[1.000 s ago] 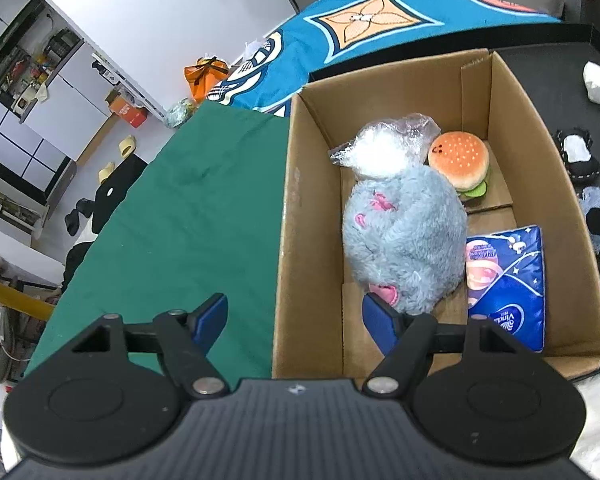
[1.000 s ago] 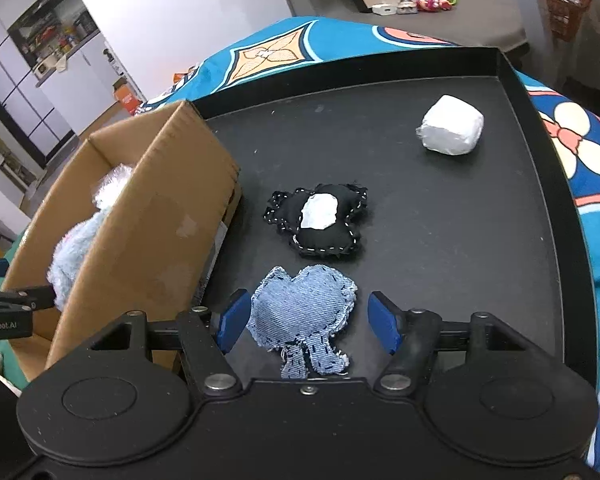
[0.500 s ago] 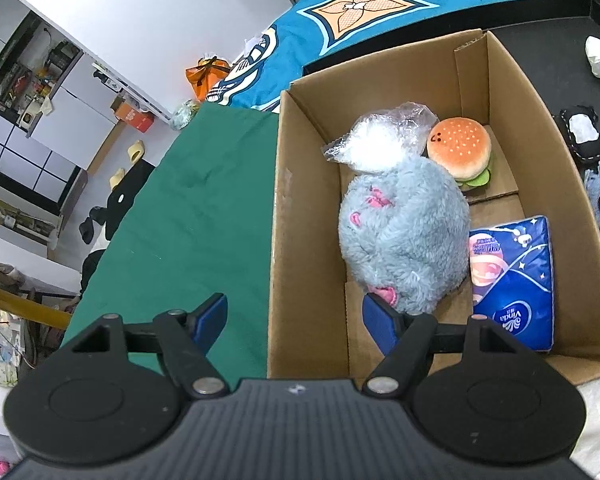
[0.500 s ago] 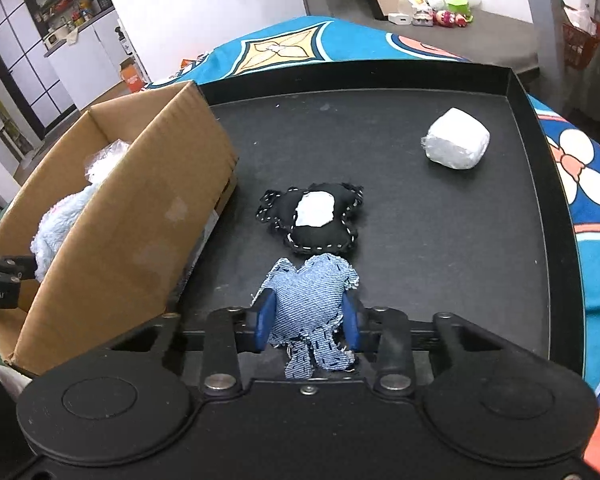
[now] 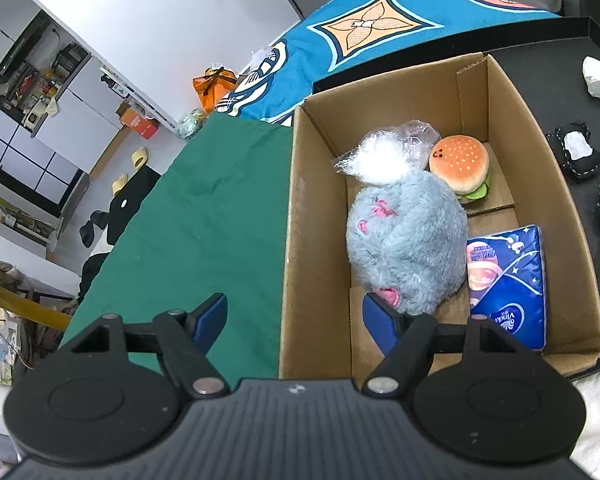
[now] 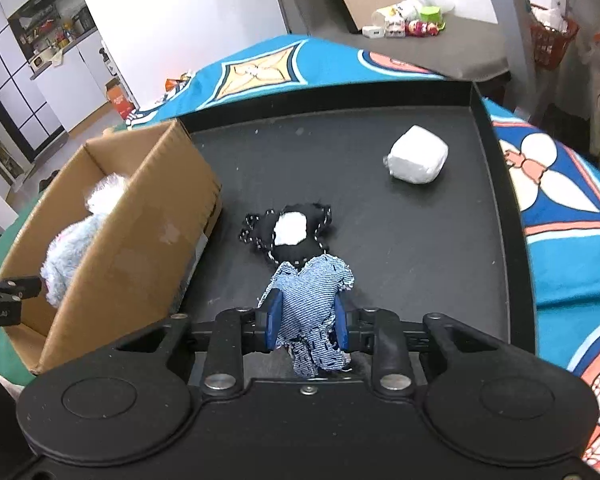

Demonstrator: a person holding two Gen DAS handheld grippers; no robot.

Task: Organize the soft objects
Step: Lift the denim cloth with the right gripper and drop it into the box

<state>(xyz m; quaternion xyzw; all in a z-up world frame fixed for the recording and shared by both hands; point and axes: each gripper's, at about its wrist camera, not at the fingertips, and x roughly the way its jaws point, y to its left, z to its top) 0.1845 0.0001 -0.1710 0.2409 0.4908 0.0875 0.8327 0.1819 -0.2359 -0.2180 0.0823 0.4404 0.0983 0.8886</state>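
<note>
Denim plush (image 6: 306, 300) lengthwise between right gripper (image 6: 306, 325) jaws

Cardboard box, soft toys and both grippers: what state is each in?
Brown cardboard box: open-topped, partly filled.
Fluffy grey plush toy: lying in the box.
Blue denim stuffed toy: squeezed between the right gripper's pads.
Black stitched stuffed toy: loose on the black tray.
Right gripper: just closed, gripping.
Left gripper: open, empty.

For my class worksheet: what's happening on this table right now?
A person is sorting soft things into a cardboard box. The right claw has just been closing and now pinches a denim patch toy on the black tray. The left claw hangs open over the box's edge, holding nothing.
</note>
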